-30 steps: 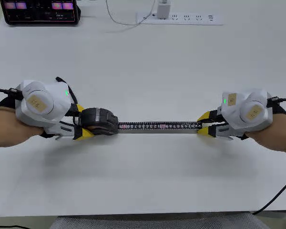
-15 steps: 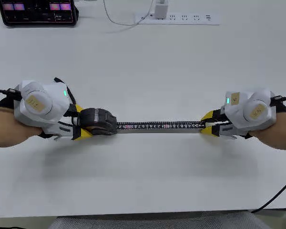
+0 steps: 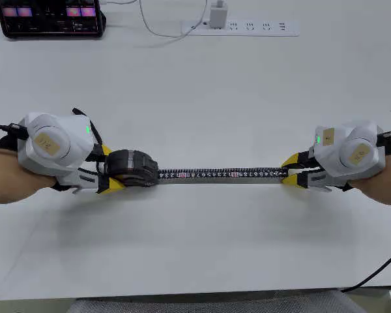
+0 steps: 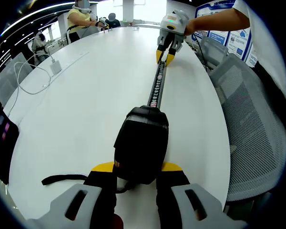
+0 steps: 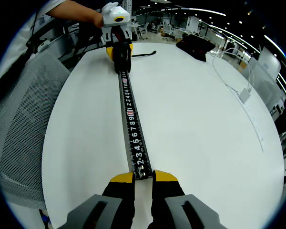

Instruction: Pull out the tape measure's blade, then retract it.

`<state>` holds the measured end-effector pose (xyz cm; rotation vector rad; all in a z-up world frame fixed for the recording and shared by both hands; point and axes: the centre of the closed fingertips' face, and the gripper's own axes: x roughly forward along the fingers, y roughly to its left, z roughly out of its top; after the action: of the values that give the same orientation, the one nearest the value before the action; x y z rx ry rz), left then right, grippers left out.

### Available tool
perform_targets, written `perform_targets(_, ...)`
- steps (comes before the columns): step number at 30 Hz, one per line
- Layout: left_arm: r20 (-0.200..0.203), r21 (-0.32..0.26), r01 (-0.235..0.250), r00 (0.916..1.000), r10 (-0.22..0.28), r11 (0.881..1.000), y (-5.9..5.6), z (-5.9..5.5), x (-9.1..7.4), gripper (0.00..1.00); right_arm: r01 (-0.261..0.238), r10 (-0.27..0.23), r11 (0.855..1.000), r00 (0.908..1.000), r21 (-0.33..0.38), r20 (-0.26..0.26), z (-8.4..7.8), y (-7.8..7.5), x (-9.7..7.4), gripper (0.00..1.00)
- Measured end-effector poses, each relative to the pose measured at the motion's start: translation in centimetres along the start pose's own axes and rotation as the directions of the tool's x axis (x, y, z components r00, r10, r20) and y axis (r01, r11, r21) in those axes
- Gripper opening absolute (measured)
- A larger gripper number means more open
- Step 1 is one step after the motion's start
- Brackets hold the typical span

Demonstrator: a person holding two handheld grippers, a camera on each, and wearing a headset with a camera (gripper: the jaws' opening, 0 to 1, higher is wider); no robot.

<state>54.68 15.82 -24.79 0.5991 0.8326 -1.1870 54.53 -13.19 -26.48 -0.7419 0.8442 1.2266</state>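
**Head view, with both gripper views.** The left gripper (image 3: 112, 167) is clamped on the black tape measure case (image 3: 131, 167), one yellow-tipped jaw on each side of it. The right gripper (image 3: 290, 171) is closed on the free end of the blade (image 3: 221, 174).

The blade runs straight from one claw to the other, numbered face up, low over the white table (image 3: 195, 98). Beyond both claws, away from the person, a broad stretch of bare tabletop reaches to a power strip (image 3: 241, 27), a white cable (image 3: 163, 27) and a dark screen device (image 3: 49, 17) near the far edge. Behind the claws, towards the person, a narrower band of bare top ends at the near table edge. A mesh chair back (image 3: 208, 305) sits just below that edge.

The left hand (image 3: 10, 176) and right hand (image 3: 381, 186) each wrap a gripper's white body from the outer side. The forearms enter from opposite sides, roughly level. The claws point at one another along the blade.
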Motion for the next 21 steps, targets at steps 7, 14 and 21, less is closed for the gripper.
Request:
perform_targets(7, 0.000, -0.001, -0.002, 1.0000, 0.002, 1.000, 0.00, 0.02, 0.00, 0.27, 0.000, 0.000, 1.000, 1.0000, 0.009, -0.005, -0.35, -0.10, -0.19, 0.08)
perform_targets(14, -0.007, 0.004, -0.006, 1.0000, 0.006, 1.000, 0.00, 0.04, 0.00, 0.27, -0.017, 0.017, 1.000, 0.9997, 0.001, -0.017, -0.32, -0.07, -0.14, 0.09)
perform_targets(21, -0.017, -0.006, -0.005, 0.9998, 0.005, 1.000, 0.08, 0.06, 0.06, 0.27, -0.051, 0.051, 0.999, 0.9981, -0.004, -0.036, -0.27, -0.14, -0.06, 0.10)
